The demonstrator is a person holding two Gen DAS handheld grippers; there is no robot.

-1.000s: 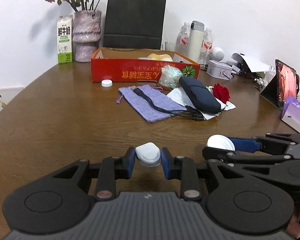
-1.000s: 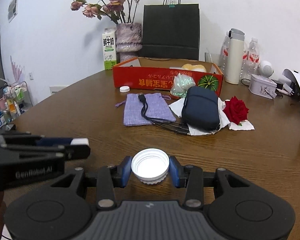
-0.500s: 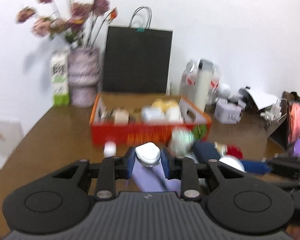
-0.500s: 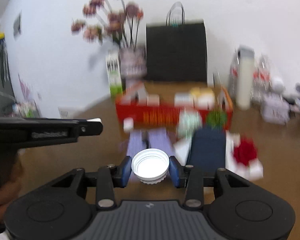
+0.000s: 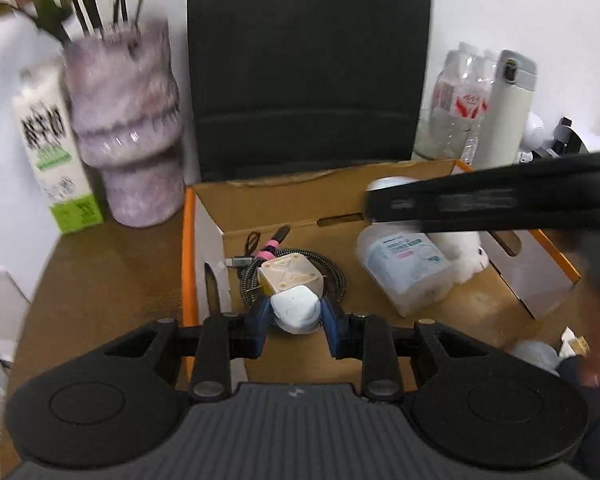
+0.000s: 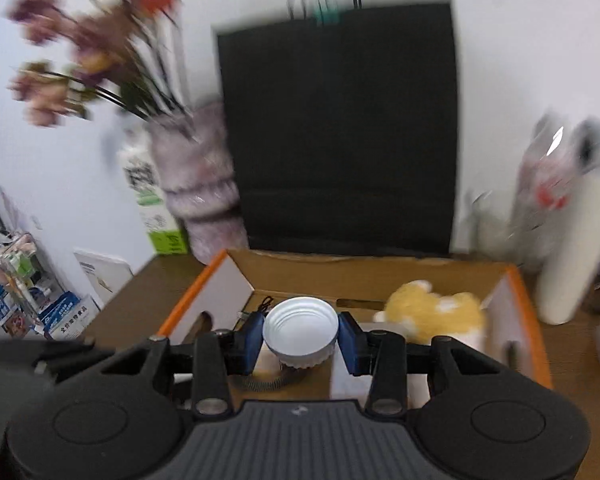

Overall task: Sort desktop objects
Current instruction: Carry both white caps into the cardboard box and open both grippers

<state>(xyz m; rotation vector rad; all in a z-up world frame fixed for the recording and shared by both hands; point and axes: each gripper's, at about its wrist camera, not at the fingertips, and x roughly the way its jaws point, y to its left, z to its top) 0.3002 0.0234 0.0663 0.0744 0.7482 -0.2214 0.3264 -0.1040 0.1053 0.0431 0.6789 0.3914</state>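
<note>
My left gripper (image 5: 295, 316) is shut on a small white rounded plastic piece (image 5: 294, 312) and holds it over the left part of the orange cardboard box (image 5: 188, 248). Under it lie a beige cube (image 5: 290, 276) and a coiled braided cable (image 5: 336, 276). My right gripper (image 6: 300, 336) is shut on a white ribbed bottle cap (image 6: 301, 330), open side up, over the same box (image 6: 520, 300). The right gripper's body crosses the left wrist view (image 5: 500, 200) as a dark bar.
In the box lie a clear plastic jar (image 5: 408, 264), a white plush (image 5: 464, 252) and a yellow plush (image 6: 432, 312). Behind the box stand a black paper bag (image 5: 304, 68), a vase with flowers (image 5: 128, 132), a milk carton (image 5: 52, 152), water bottles (image 5: 460, 108) and a white flask (image 5: 504, 108).
Both grippers have lifted off the table and moved forward over the orange box, each still holding its item. The view is now blurred by motion.
</note>
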